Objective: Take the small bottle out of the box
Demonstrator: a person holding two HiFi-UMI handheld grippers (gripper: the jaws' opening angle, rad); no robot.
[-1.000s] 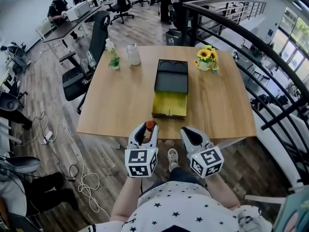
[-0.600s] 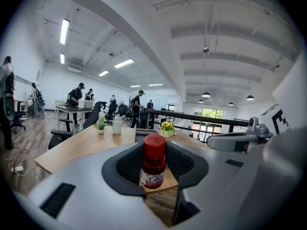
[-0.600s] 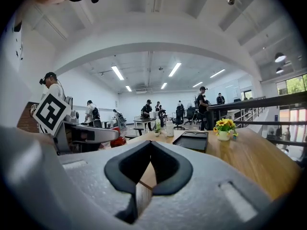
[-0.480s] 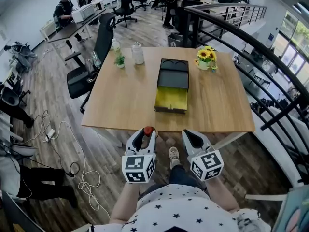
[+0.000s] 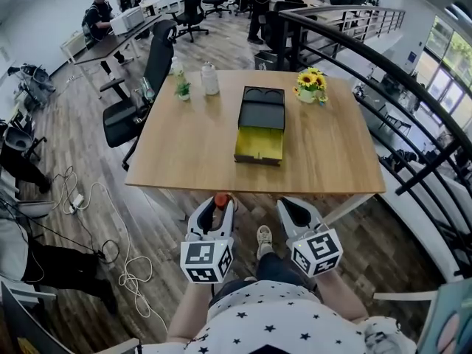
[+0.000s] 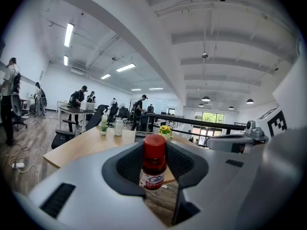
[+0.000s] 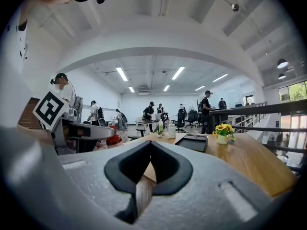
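Note:
My left gripper (image 5: 214, 211) is shut on the small bottle (image 6: 154, 162), a little jar with a red cap and a white label, held upright between the dark pads. In the head view the bottle's red cap (image 5: 220, 199) shows just off the table's near edge, above the floor. The box (image 5: 261, 134) lies on the middle of the wooden table (image 5: 184, 153), black lid at the far end, its yellow drawer pulled out toward me. My right gripper (image 5: 295, 211) is shut and holds nothing, level with the left one and short of the table.
Sunflowers in a small pot (image 5: 310, 85) stand at the table's far right; a clear jar (image 5: 211, 80) and a small plant (image 5: 182, 88) at its far left. A black office chair (image 5: 133, 98) is by the left edge, a dark railing (image 5: 383, 102) runs along the right. Cables (image 5: 110, 249) lie on the floor.
Both grippers have drawn back from the table's near edge toward my body, the left one carrying the bottle. The right gripper's jaws look the same.

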